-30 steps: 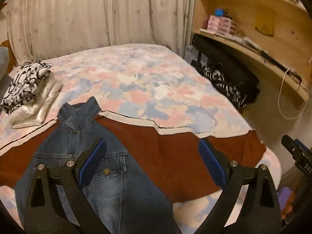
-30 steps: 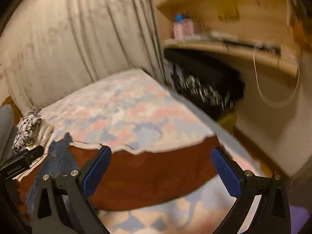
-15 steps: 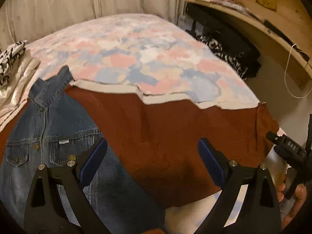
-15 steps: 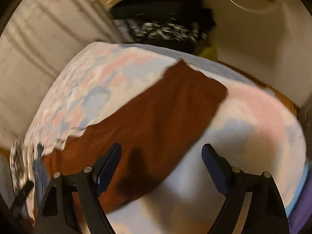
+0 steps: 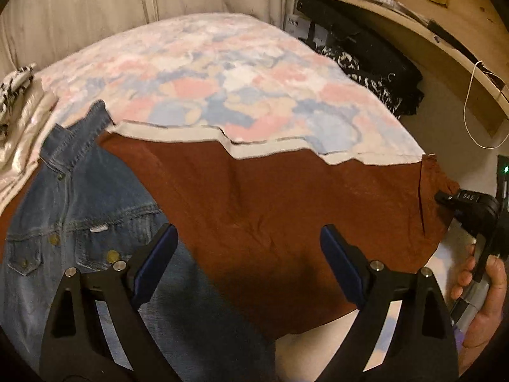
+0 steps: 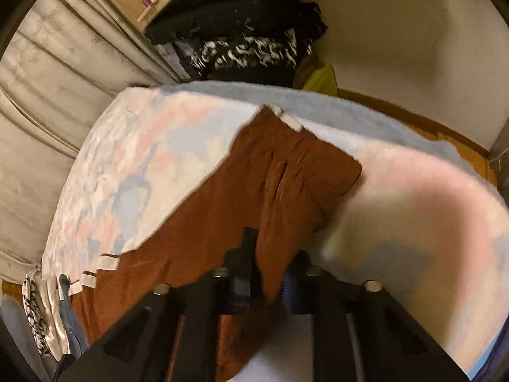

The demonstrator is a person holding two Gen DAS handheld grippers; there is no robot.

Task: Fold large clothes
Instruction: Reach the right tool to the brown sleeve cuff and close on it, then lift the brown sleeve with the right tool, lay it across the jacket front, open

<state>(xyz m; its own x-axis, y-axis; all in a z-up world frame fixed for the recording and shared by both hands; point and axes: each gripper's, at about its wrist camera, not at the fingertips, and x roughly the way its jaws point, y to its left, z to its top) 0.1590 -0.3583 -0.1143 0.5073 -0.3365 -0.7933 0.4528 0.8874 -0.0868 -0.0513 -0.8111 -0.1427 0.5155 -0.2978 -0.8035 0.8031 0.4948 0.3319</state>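
A large rust-brown garment (image 5: 286, 210) with a cream hem lies spread across the near part of the bed. A blue denim jacket (image 5: 79, 197) lies over its left part. My left gripper (image 5: 248, 264) hangs open just above both, nothing between its fingers. My right gripper (image 6: 267, 273) is at the garment's right end (image 6: 280, 184), its jaws closing with a raised fold of the brown cloth pinched between the pads. In the left wrist view that gripper (image 5: 467, 207) shows at the far right, held by a hand (image 5: 486, 293).
The bed (image 5: 222, 73) has a pastel patchwork cover. A pile of folded clothes (image 5: 19, 102) sits at its left edge. Black and patterned bags (image 5: 366, 54) lie under a wooden shelf (image 5: 429, 31) on the right. A curtain (image 5: 127, 0) hangs behind.
Both grippers came down toward the bed. The right one swung to the brown garment's right end, and its wide-open jaws closed on a fold of it. The left stayed open.
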